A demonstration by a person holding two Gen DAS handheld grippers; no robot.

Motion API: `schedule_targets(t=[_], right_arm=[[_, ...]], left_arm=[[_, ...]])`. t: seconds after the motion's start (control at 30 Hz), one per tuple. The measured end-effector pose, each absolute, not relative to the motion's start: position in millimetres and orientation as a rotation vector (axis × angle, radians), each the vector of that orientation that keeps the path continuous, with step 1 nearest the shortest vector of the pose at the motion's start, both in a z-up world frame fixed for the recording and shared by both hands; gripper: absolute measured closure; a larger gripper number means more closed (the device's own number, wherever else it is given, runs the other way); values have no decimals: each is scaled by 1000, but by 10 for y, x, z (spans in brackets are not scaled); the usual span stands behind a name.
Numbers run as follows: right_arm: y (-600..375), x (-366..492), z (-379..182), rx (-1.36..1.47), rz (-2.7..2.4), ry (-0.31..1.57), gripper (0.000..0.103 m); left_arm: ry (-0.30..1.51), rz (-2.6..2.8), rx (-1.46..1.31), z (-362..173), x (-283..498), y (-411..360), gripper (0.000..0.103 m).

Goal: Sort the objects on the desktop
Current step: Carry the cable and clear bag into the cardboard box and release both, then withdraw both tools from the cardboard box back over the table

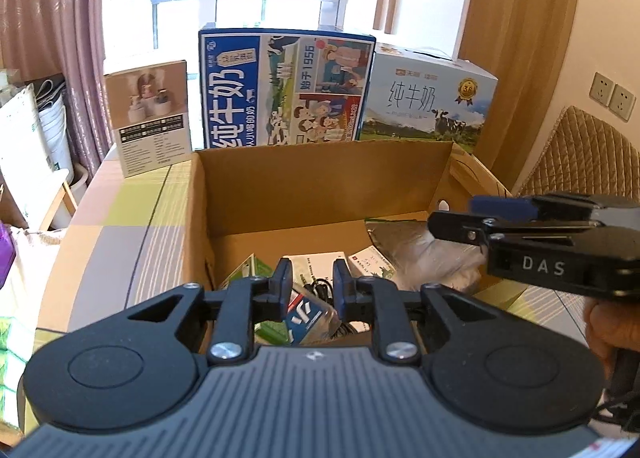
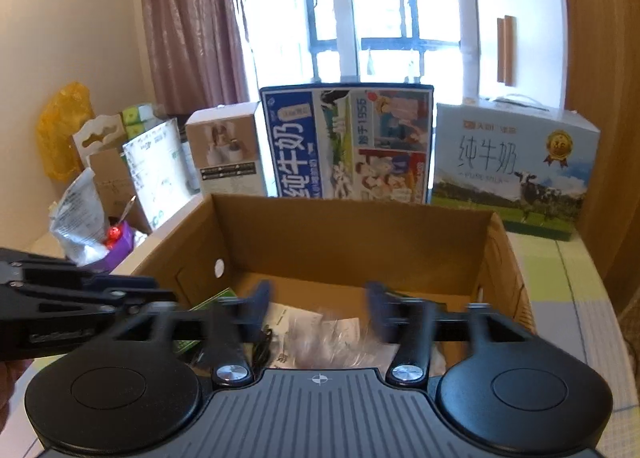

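both grippers hang over the open cardboard box (image 1: 320, 174), which sits on the table (image 1: 120, 242) in front of two milk cartons. the left gripper (image 1: 310, 290) has its fingers set narrowly apart, and a small blue-and-white packet (image 1: 306, 316) lies between them — whether they pinch it or only frame it from above i cannot tell. the packet sits directly under the left gripper at the box's near wall, its long side running roughly across the fingers. the right gripper (image 2: 318, 308) is spread wide and empty above a clear plastic bag (image 2: 320, 342) in the box — blurred, probably moving. the left hand is nearer the packet.
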State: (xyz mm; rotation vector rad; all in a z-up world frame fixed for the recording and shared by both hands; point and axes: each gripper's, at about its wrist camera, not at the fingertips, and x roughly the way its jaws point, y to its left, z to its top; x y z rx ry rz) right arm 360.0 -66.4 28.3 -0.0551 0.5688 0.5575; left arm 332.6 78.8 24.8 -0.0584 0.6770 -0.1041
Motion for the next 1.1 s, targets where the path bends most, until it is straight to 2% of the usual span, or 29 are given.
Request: schedule_targets(t=[0.07, 0.2, 0.47, 0.53, 0.87, 1.1], right_arm=[[-711, 3558, 284, -41, 558, 578, 39], [-830, 3362, 270, -45, 542, 595, 37], [-1107, 2711, 206, 29, 525, 639, 20], [-1155, 2535, 171, 43, 525, 659, 17], [-1361, 1864, 69, 75, 505, 730, 12], [-1458, 1573, 25, 70, 510, 761, 11]], left_arm=[[670, -100, -62, 265, 3265, 802, 81], [664, -98, -75, 273, 3099, 802, 77], [677, -76, -131, 238, 2631, 816, 65], [692, -64, -137, 222, 2488, 816, 64], [747, -8, -174, 116, 1736, 890, 43], [805, 3, -216, -6, 1332, 874, 43]])
